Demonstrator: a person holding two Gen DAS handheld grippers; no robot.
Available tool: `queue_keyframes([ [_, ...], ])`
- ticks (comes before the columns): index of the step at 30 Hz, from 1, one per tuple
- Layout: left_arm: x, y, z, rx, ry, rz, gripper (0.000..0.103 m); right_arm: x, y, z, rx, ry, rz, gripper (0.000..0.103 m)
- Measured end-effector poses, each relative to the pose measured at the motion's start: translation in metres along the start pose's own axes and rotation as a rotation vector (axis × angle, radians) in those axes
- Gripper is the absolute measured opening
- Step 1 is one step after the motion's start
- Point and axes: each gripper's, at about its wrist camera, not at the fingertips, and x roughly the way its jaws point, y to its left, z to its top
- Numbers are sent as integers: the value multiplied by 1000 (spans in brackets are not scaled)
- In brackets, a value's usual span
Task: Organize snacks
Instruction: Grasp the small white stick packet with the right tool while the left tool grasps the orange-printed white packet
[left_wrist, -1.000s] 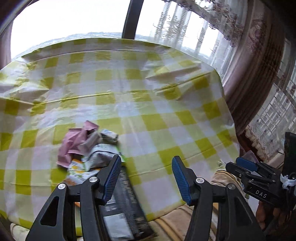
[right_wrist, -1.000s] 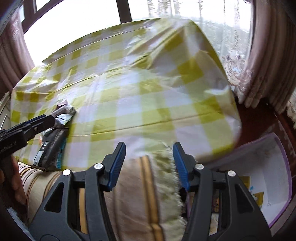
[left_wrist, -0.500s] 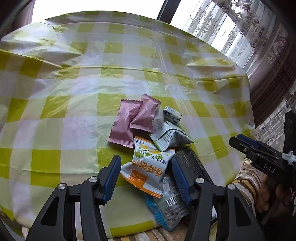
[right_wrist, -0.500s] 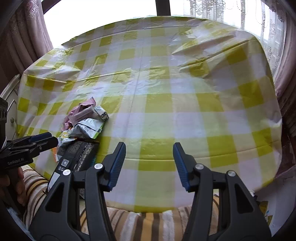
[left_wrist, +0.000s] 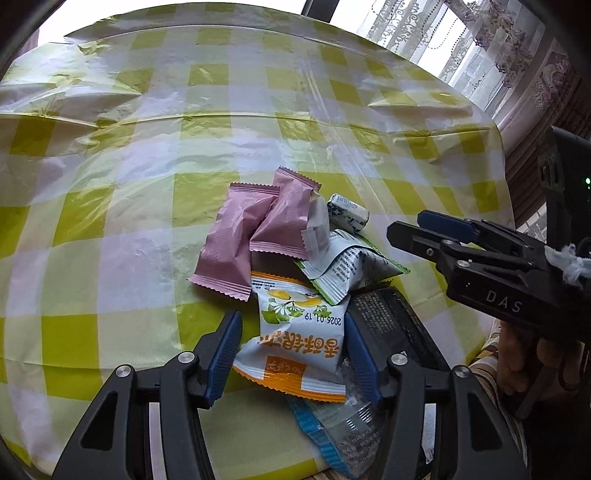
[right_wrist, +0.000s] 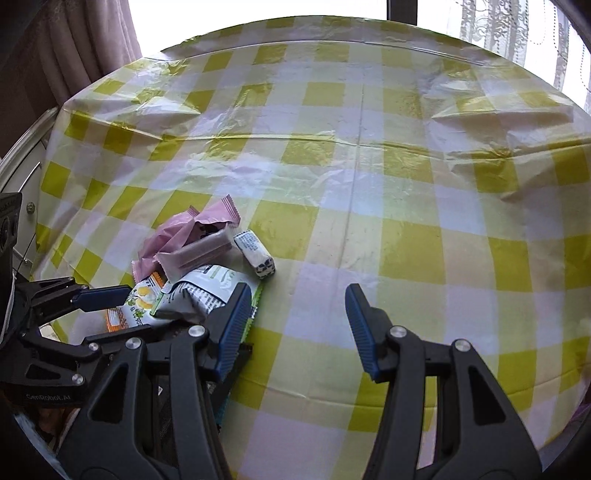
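Snack pile (left_wrist: 295, 273) sits near the 6 o'clock edge of the tabletop (left_wrist: 147, 155), which carries a yellow-and-white check plastic cover; from the right wrist view the pile is at 9 o'clock. The black pack (left_wrist: 391, 325) is half hidden under other packs and behind the left gripper's (left_wrist: 291, 350) right finger, its small print unreadable. The clear pack with blue edge (left_wrist: 332, 424) overhangs the near table edge, cut off by the gripper body. The orange-white pack (left_wrist: 295, 343) lies upside down to the camera, date "2026.01.19" legible, big orange characters hard to read. Two pink packs (left_wrist: 255, 229) are plain, no text visible; the green-white pack (left_wrist: 347, 269) shows fine print too small to read; a small white-blue candy (left_wrist: 347, 212) is at the pile's far side. Left jaws open, straddling the orange-white pack, pads not pressing it. Right gripper (right_wrist: 291, 325) has jaws open with nothing between, over bare cloth just right of the pile; its side reads "DAS" in the left view, and the left gripper reads "GenRobot.AI" in the right view. Wide open tabletop at 12 and 3 o'clock; creases there. Curtains (left_wrist: 517, 55) beyond the far edge.
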Motion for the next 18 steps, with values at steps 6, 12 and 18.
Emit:
queue_keyframes([
  [6, 0, -1, -1, 6, -4, 1, 48, 15, 9, 11, -47, 1, 11, 57],
  [12, -1, 1, -2, -7, -22, -2, 47, 32, 16, 18, -70, 20, 12, 49],
  [18, -7, 5, -4, -32, -55, 4, 46, 43, 21, 19, -87, 35, 21, 26],
])
